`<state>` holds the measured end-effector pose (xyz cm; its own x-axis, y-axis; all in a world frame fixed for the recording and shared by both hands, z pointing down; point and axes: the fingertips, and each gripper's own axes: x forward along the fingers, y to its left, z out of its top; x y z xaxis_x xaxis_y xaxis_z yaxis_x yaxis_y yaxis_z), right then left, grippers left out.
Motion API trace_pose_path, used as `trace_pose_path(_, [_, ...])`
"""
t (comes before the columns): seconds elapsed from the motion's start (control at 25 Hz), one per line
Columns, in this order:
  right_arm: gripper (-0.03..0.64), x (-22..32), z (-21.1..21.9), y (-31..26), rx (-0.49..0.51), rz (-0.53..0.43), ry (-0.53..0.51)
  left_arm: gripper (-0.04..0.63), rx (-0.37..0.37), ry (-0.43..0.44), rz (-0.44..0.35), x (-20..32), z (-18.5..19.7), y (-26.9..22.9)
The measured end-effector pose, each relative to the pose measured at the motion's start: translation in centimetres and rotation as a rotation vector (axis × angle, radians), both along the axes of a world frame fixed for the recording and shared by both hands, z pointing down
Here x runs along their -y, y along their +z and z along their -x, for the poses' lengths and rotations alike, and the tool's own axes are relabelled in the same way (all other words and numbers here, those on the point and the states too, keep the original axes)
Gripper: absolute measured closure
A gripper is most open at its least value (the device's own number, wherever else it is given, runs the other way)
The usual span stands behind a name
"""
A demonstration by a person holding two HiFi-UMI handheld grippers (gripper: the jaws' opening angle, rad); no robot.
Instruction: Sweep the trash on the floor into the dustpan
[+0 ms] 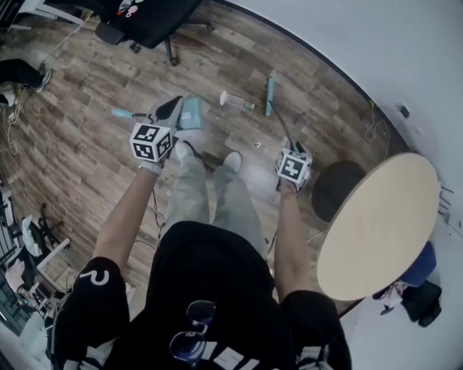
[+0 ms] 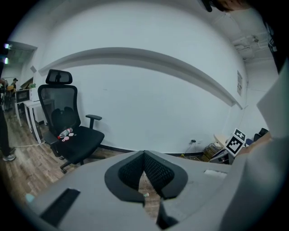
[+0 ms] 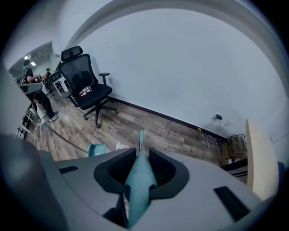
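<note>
A teal dustpan (image 1: pixel 192 113) rests on the wood floor ahead of my feet; in the right gripper view the dustpan (image 3: pixel 97 149) shows a long thin handle slanting up to the left. My left gripper (image 1: pixel 170 108) is at that handle. Seen along its jaws, the left gripper (image 2: pixel 144 155) has its tips pressed together. My right gripper (image 1: pixel 289 149) is shut on the teal broom handle (image 3: pixel 137 180), which runs out to the broom head (image 1: pixel 270 94). A white crumpled cup (image 1: pixel 233 102) lies between dustpan and broom, and a small scrap (image 1: pixel 256 144) lies nearer my shoes.
A black office chair (image 1: pixel 148 18) holding a bottle stands at the back left. A round wooden table (image 1: pixel 376 224) is close on my right, with a white wall (image 1: pixel 362 43) behind it. Cables (image 3: pixel 207 135) trail along the skirting. My shoes (image 1: pixel 231 160) are between the grippers.
</note>
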<state>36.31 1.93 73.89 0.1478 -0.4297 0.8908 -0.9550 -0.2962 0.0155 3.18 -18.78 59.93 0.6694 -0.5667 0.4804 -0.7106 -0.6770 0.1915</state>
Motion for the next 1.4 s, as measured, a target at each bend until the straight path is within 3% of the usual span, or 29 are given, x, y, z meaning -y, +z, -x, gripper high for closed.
trace_pose_path(0.28, [0.532, -0.3, 3.1, 3.3, 0.038, 0.062, 0.028, 0.598, 0.003, -0.031, 0.032, -0.2, 2.9, 3.0])
trace_pose_path(0.84, [0.531, 4.2, 9.2, 6.8, 0.105, 0.058, 0.048, 0.598, -0.012, -0.081, 0.064, 0.1, 8.5, 6.2])
trace_pose_path(1.16, [0.531, 7.0, 10.4, 7.3, 0.035, 0.086, -0.067, 0.598, -0.011, -0.111, 0.062, 1.7, 11.1, 6.5])
trace_pose_path(1.4, [0.531, 7.5, 12.7, 7.7, 0.036, 0.126, -0.146, 0.598, -0.008, -0.142, 0.070, 2.1, 12.9, 7.2])
